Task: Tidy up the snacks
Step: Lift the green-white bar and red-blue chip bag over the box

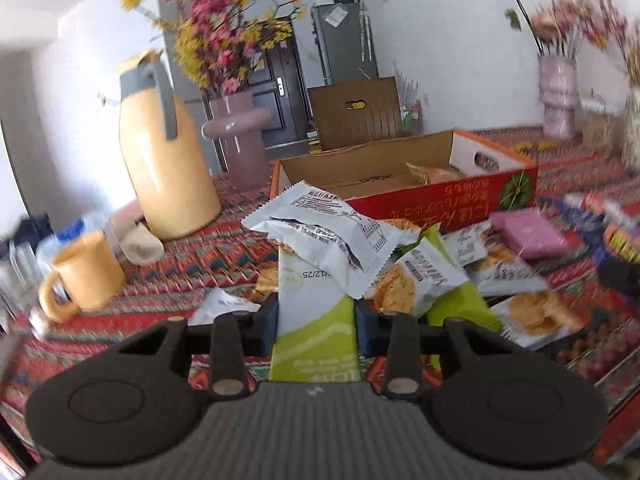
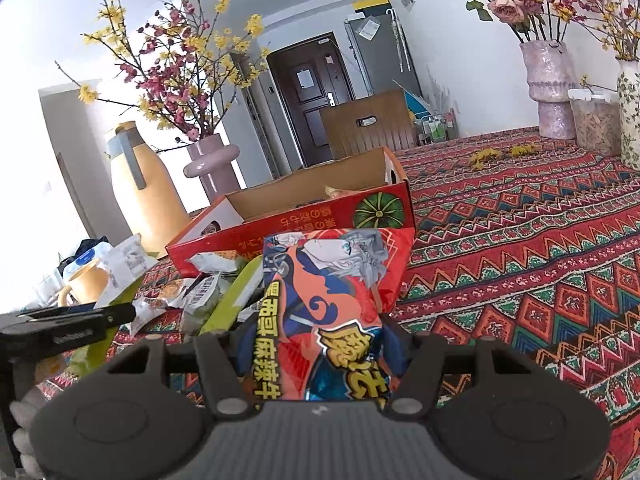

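Left gripper point(image 1: 315, 316): jaws clamped on a green-and-white foil snack packet point(image 1: 314, 320), frame centre, above a heap of white cracker packets point(image 1: 332, 236). Right gripper point(image 2: 320, 344): jaws clamped on a red-orange printed snack bag point(image 2: 332, 300), lower centre. Open red cardboard box point(image 2: 288, 236): just behind, mid-frame, on patterned red tablecloth point(image 2: 520, 260). Yellow jug point(image 1: 164, 160): left.

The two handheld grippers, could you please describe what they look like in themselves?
Both the left gripper and right gripper look alike: matte black, with a ribbed grey body, two round discs, linkage arms with tan pivot pins, and blue fingers. No cables or sleeves show.
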The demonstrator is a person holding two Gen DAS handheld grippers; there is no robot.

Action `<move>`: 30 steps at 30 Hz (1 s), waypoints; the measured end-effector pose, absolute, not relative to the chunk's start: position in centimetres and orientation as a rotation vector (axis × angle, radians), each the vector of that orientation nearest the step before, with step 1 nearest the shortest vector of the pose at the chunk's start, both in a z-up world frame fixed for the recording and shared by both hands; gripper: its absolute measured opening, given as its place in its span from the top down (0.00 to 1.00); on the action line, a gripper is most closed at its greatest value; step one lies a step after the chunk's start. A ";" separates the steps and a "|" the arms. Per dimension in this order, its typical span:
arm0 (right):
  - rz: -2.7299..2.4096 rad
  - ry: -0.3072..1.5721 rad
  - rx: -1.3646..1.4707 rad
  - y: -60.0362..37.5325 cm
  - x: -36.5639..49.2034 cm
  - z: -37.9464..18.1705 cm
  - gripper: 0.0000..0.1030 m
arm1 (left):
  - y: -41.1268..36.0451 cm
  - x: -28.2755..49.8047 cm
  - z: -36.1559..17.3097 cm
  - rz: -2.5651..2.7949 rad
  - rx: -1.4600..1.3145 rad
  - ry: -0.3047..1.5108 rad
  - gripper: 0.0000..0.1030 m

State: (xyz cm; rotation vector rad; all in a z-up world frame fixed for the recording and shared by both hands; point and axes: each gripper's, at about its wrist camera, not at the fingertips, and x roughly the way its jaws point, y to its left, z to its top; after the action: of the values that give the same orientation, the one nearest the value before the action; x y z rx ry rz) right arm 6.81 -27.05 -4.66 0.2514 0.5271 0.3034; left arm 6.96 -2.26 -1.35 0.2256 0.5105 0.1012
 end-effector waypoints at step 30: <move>0.283 0.477 0.185 -25.6 11.0 -2.1 0.42 | -3.8 9.9 1.9 0.140 0.474 0.403 0.63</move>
State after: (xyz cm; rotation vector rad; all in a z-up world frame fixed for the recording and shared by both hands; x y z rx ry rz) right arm 11.03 -25.61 -2.14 0.1848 0.4772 0.2835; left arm 9.88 -3.75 1.86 0.4742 0.4032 0.1396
